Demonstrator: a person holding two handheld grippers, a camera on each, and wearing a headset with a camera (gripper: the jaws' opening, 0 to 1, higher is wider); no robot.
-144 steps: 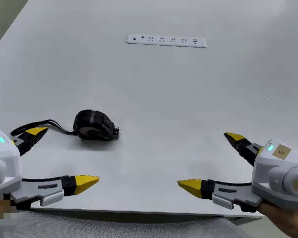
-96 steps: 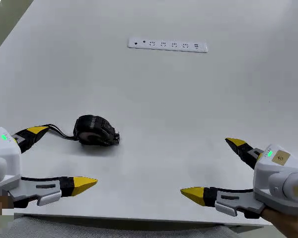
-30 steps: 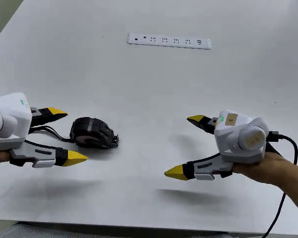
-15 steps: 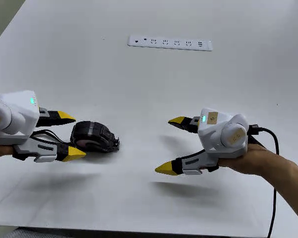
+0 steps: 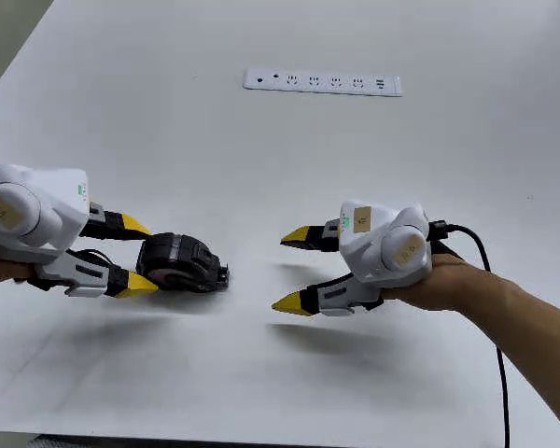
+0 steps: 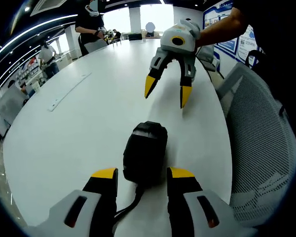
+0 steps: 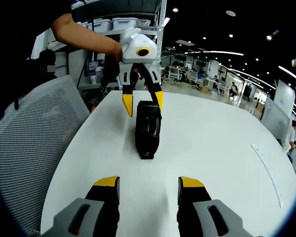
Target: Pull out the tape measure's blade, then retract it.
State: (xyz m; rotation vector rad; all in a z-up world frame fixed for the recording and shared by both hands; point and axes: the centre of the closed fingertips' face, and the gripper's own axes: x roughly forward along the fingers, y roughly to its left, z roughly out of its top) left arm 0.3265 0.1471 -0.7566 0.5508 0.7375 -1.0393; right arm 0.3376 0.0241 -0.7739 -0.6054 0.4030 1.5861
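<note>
Black tape measure (image 5: 179,261) lies lower left on the counter (image 5: 261,168), rear end between the left gripper (image 5: 138,254) fingers, which are spread, not clamped. Long axis runs rightward, blade tip facing the right gripper (image 5: 283,273) — fingers spread, near, apart. Power strip (image 5: 322,81) beyond, upper centre.

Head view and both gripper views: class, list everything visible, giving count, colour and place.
tape measure: one, black, on the table, near side
power strip: one, white, table's far side
table: one, white
mesh chair: one, grey, at the table's edge
cable: one, black, behind the right gripper
left gripper: one, white, yellow tips, open, flanking the tape measure's rear
right gripper: one, white, yellow tips, open, facing the tape measure, apart from it
</note>
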